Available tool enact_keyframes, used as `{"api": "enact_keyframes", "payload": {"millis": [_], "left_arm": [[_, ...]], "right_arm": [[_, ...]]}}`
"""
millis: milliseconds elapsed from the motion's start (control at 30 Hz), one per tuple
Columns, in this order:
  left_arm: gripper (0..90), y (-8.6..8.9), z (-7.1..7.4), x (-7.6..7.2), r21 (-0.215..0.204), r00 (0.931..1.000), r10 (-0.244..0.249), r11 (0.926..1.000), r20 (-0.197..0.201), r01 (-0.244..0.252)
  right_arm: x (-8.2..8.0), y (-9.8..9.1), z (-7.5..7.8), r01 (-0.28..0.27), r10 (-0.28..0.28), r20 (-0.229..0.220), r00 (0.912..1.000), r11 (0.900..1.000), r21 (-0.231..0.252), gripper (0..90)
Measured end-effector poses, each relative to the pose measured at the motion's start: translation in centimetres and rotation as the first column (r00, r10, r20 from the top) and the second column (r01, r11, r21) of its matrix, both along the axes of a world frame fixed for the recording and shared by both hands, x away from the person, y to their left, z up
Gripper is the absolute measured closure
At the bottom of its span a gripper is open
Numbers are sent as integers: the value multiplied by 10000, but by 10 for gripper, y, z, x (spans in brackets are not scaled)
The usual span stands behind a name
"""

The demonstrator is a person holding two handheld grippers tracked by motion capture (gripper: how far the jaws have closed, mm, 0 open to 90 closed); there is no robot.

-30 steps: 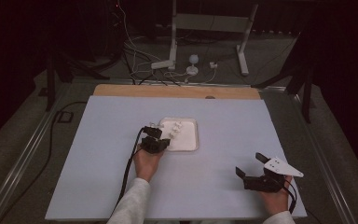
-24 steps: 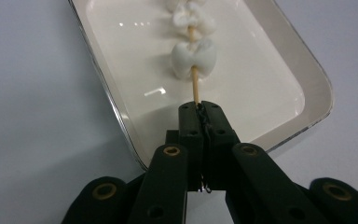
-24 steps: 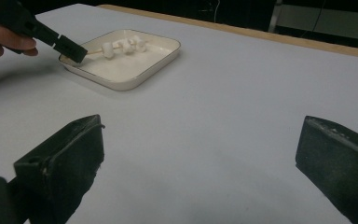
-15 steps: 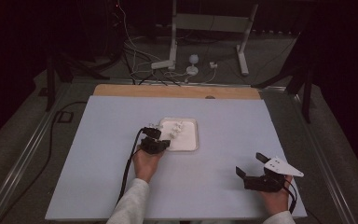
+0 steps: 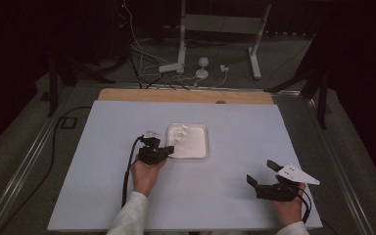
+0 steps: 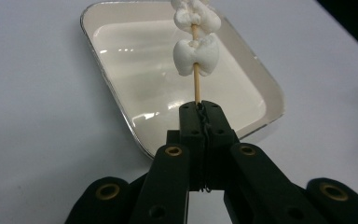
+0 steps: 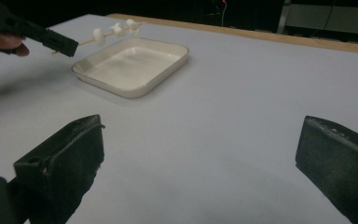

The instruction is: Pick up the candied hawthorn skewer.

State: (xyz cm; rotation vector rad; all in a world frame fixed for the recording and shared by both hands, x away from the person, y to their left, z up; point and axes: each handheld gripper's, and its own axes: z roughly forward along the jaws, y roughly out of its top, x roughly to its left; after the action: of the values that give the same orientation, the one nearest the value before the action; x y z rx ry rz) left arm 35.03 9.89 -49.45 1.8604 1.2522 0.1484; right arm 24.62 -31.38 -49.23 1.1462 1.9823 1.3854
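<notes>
My left gripper (image 6: pixel 200 109) is shut on the near end of a thin wooden skewer (image 6: pixel 196 86). White marshmallows (image 6: pixel 196 56) are threaded on the skewer, which reaches out over a shallow white tray (image 6: pixel 121 93). From above, the left gripper (image 5: pixel 168 149) sits at the tray's (image 5: pixel 196 146) left edge, with the marshmallows (image 5: pixel 180 133) above the tray's left part. My right gripper (image 5: pixel 263 173) rests near the front right of the table, open with nothing between its jaws. In the right gripper view, its wide-apart jaws (image 7: pixel 200 140) face the tray (image 7: pixel 130 91), the left gripper (image 7: pixel 72 48) and the three marshmallows (image 7: pixel 117 29).
The pale blue board (image 5: pixel 103 196) covers the table, with a wooden strip (image 5: pixel 186 96) along its far edge. Behind the table, cables (image 5: pixel 147 58) and a white stand (image 5: pixel 181 58) lie on the floor. The left gripper's cable (image 5: pixel 127 171) trails back along the forearm.
My left gripper has shifted slightly left with the skewer, so the marshmallows now sit nearer the tray's left edge. The right gripper has stayed still.
</notes>
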Motion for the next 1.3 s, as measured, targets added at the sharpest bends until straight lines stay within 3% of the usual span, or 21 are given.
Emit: {"api": "enact_keyframes", "payload": {"millis": [300,733,867,1000,1167,1300], "left_arm": [[900,10,6,-13,-133,9963,-247,9996,822,259],[900,18,10,-29,-620,9861,-755,9944,1482,855],[900,16,9,-31,-841,9813,-852,9913,1725,1009],[900,16,12,-34,-857,9751,-959,9897,1999,1149],[900,20,14,-36,-961,9724,-865,9893,2165,1094],[900,19,12,-36,-951,9708,-938,9886,2210,1172]], "right_arm": [[-1,3,1,-65,66,213,9998,10000,-34,10],[-1,9,6,-151,142,524,9985,9997,168,11],[0,12,15,-231,186,539,9984,9963,832,10],[4,16,30,-300,229,694,9973,9942,1029,11],[20,26,43,-427,379,393,9985,9905,1307,10],[35,40,50,-441,424,181,9989,9937,1031,10]]}}
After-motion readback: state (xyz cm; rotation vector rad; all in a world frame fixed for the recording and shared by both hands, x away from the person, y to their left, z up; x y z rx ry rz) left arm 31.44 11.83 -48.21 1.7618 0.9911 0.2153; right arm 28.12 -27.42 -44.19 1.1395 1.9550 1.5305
